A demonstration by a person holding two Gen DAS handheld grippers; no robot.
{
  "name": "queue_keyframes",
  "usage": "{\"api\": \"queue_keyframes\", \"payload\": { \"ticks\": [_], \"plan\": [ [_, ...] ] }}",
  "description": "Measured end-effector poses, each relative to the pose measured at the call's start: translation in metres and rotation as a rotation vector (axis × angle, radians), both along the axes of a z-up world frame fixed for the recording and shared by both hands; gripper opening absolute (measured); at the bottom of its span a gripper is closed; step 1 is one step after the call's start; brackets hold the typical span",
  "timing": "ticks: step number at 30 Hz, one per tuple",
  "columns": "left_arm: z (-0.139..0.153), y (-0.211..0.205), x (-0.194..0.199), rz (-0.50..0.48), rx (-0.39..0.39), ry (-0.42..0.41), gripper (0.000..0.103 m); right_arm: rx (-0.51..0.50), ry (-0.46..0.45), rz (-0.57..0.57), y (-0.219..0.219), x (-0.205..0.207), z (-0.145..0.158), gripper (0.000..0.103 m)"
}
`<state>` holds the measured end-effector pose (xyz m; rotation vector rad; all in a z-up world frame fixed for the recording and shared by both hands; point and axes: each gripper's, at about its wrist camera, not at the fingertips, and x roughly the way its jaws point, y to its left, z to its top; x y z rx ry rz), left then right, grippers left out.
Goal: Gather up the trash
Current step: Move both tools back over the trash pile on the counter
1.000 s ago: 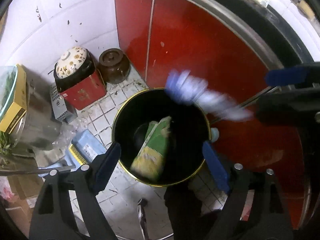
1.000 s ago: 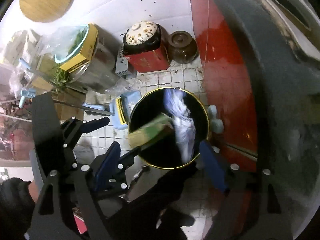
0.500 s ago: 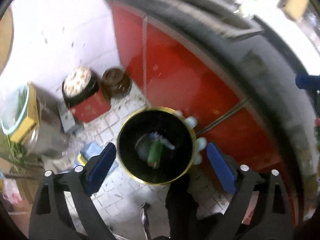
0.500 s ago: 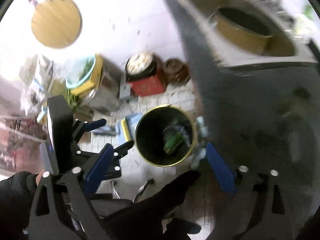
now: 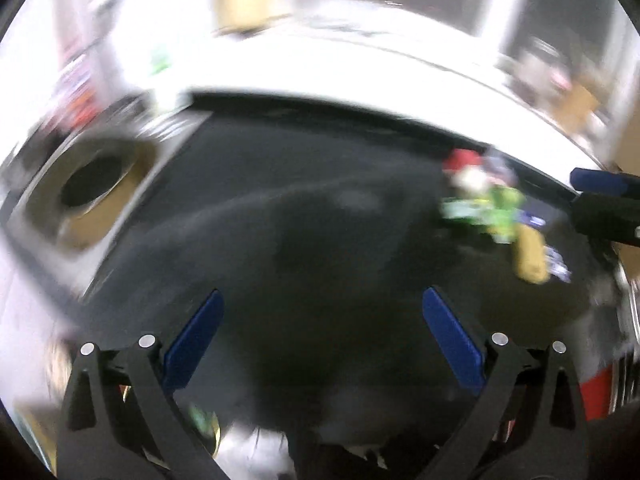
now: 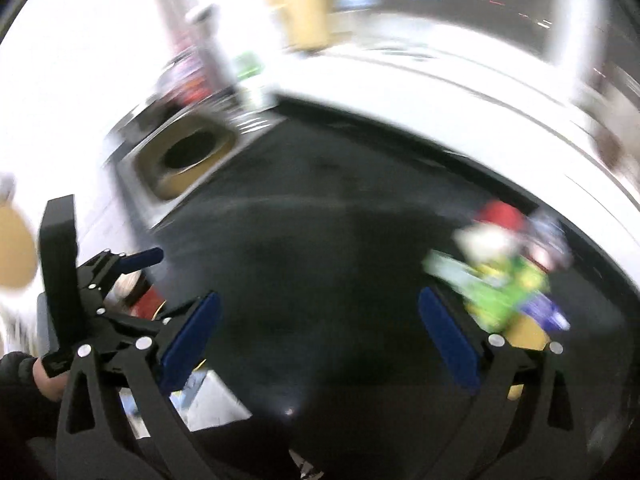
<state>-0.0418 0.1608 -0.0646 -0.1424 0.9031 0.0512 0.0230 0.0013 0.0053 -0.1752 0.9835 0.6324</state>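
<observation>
We see the left gripper [image 5: 320,344] with its blue pads spread as wide as they go, the jaws opening, and nothing between them but the dark countertop [image 5: 304,216] below. The right gripper [image 6: 318,340] is spread just as wide over the same countertop, and it too carries nothing; its right pad sits just beside the near edge of the trash [image 6: 500,280], though the blur keeps us from telling whether they touch. That trash is a loose heap of green, red, white and purple wrappers lying on the countertop, well away from the sink [image 6: 188,156] set into the countertop's far left end. From the left wrist view we find the heap [image 5: 492,204] off to the right of the left gripper, clear of both its pads.
</observation>
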Motion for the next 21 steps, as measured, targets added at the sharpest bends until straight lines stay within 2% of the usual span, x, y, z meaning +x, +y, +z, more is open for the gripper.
{"api": "queue_keyframes", "payload": {
  "ticks": [3, 8, 10, 14, 21],
  "plan": [
    [0.015, -0.065, 0.035, -0.176, 0.014, -0.03, 0.096, 0.015, -0.02, -0.175, -0.077, 0.0, 0.004, 0.096],
    [0.025, -0.147, 0.052, -0.378, 0.062, -0.044, 0.096, 0.032, -0.024, -0.383, -0.183, -0.013, -0.001, 0.096],
    [0.026, -0.176, 0.056, -0.433, 0.091, -0.045, 0.096, 0.031, -0.023, -0.434, -0.207, -0.021, -0.002, 0.096],
    [0.025, -0.208, 0.06, -0.493, 0.116, -0.035, 0.096, 0.018, -0.025, -0.476, -0.238, -0.025, -0.006, 0.096],
    [0.025, -0.219, 0.068, -0.511, 0.129, -0.022, 0.096, 0.007, 0.0, -0.485, -0.255, -0.027, -0.016, 0.096]
  ]
}}
